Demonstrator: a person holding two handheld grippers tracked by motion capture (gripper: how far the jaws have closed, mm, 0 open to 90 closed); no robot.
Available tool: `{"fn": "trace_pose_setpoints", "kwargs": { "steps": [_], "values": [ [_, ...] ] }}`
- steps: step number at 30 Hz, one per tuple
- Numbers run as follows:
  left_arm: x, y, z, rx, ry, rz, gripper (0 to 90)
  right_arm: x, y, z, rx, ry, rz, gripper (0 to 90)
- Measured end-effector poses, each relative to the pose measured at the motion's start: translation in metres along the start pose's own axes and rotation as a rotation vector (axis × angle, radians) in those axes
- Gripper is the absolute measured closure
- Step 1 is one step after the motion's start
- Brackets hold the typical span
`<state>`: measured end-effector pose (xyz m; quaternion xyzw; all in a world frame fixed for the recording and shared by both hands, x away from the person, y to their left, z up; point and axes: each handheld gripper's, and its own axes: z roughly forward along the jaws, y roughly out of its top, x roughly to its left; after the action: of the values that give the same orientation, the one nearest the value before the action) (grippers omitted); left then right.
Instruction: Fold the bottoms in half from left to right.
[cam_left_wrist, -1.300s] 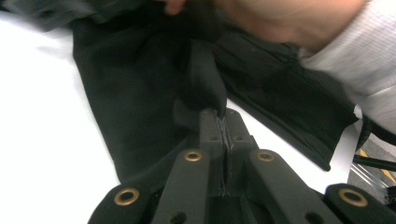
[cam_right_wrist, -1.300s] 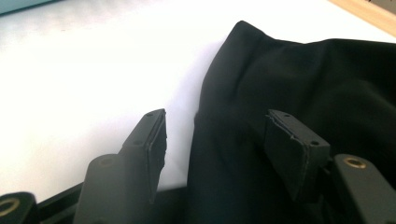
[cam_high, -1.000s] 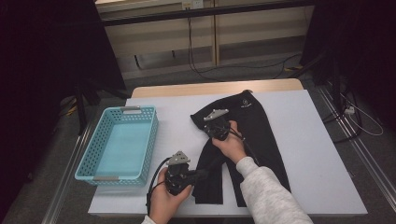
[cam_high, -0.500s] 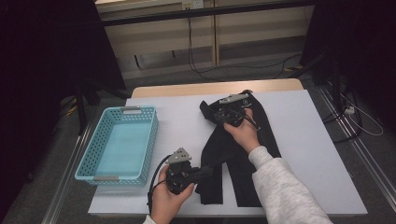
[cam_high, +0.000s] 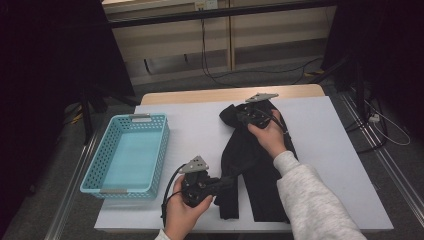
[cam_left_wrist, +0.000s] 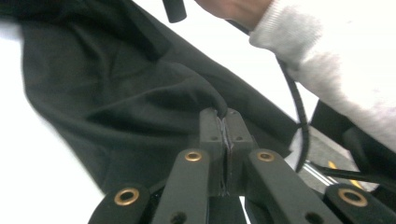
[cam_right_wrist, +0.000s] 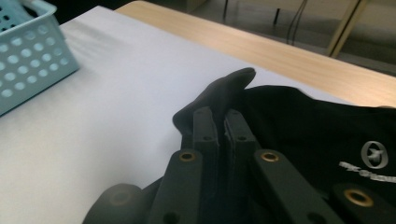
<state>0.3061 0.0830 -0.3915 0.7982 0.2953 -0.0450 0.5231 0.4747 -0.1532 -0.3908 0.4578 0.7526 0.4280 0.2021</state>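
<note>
Lying lengthwise right of the white table's (cam_high: 165, 125) centre, the black fabric garment (cam_high: 260, 165) was pinched by 2 closed grippers: left gripper (cam_high: 225, 181) at its 7 o'clock edge, right gripper (cam_high: 239, 116) at 11 o'clock. The light blue perforated plastic basket (cam_high: 95, 170) sat at 9 o'clock.
</note>
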Motion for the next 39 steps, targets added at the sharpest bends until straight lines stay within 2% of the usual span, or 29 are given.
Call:
{"fn": "trace_pose_setpoints", "kwargs": {
  "steps": [5,7,9,10,11,12,13,14,15,16,17,19,22,24,26,28,31,34,35,39],
  "values": [
    [-0.019,0.017,0.017,-0.024,-0.078,0.022,88.8,-0.023,0.008,-0.013,-0.007,-0.041,0.026,86.3],
    [-0.026,0.025,0.026,-0.042,-0.121,0.026,88.6,-0.04,0.013,-0.021,-0.013,-0.073,0.036,86.3],
    [-0.033,0.032,0.036,-0.055,-0.156,0.04,87.5,-0.062,0.018,-0.034,-0.027,-0.12,0.055,86.3],
    [-0.034,0.035,0.042,-0.071,-0.17,0.03,82.6,-0.075,0.019,-0.04,-0.049,-0.142,0.075,85.7],
    [-0.034,0.037,0.047,-0.081,-0.161,0.023,68.8,-0.087,0.019,-0.045,-0.061,-0.15,0.09,81.4],
    [-0.032,0.039,0.05,-0.096,-0.144,0.034,52.2,-0.097,0.018,-0.049,-0.041,-0.17,0.086,73.4],
    [-0.03,0.04,0.05,-0.106,-0.128,0.065,48.1,-0.104,0.017,-0.053,-0.028,-0.21,0.091,63.7],
    [-0.027,0.04,0.05,-0.106,-0.116,0.079,44.8,-0.109,0.014,-0.055,-0.026,-0.219,0.114,49.5],
    [-0.023,0.039,0.049,-0.101,-0.118,0.065,38.7,-0.112,0.011,-0.056,-0.009,-0.2,0.134,51.0],
    [-0.018,0.039,0.047,-0.092,-0.12,0.057,36.1,-0.111,0.006,-0.058,-0.002,-0.189,0.129,52.8],
    [-0.014,0.039,0.045,-0.084,-0.104,0.065,33.6,-0.107,0.001,-0.057,0.007,-0.189,0.103,49.3],
    [-0.003,0.037,0.039,-0.063,-0.05,0.095,28.0,-0.098,-0.009,-0.055,0.042,-0.17,0.079,42.5],
    [0.017,0.03,0.033,-0.026,0.018,0.116,24.2,-0.083,-0.026,-0.056,0.07,-0.121,0.061,39.0],
    [0.031,0.024,0.029,-0.011,0.053,0.12,23.0,-0.073,-0.038,-0.059,0.096,-0.111,0.03,36.7],
    [0.042,0.019,0.027,0.004,0.081,0.113,22.2,-0.064,-0.051,-0.063,0.103,-0.09,0.044,34.2],
    [0.052,0.015,0.024,0.016,0.101,0.125,20.9,-0.055,-0.064,-0.069,0.123,-0.086,0.033,33.3],
    [0.063,0.012,0.021,0.018,0.124,0.147,19.9,-0.041,-0.08,-0.079,0.123,-0.091,0.0,32.3],
    [0.071,0.009,0.016,0.021,0.146,0.152,18.2,-0.026,-0.095,-0.089,0.119,-0.08,-0.01,31.6],
    [0.072,0.008,0.014,0.021,0.146,0.145,18.0,-0.022,-0.101,-0.092,0.12,-0.077,-0.013,32.4],
    [0.075,0.005,0.008,0.028,0.174,0.159,17.7,-0.007,-0.117,-0.107,0.143,-0.079,-0.02,36.6]
  ]
}}
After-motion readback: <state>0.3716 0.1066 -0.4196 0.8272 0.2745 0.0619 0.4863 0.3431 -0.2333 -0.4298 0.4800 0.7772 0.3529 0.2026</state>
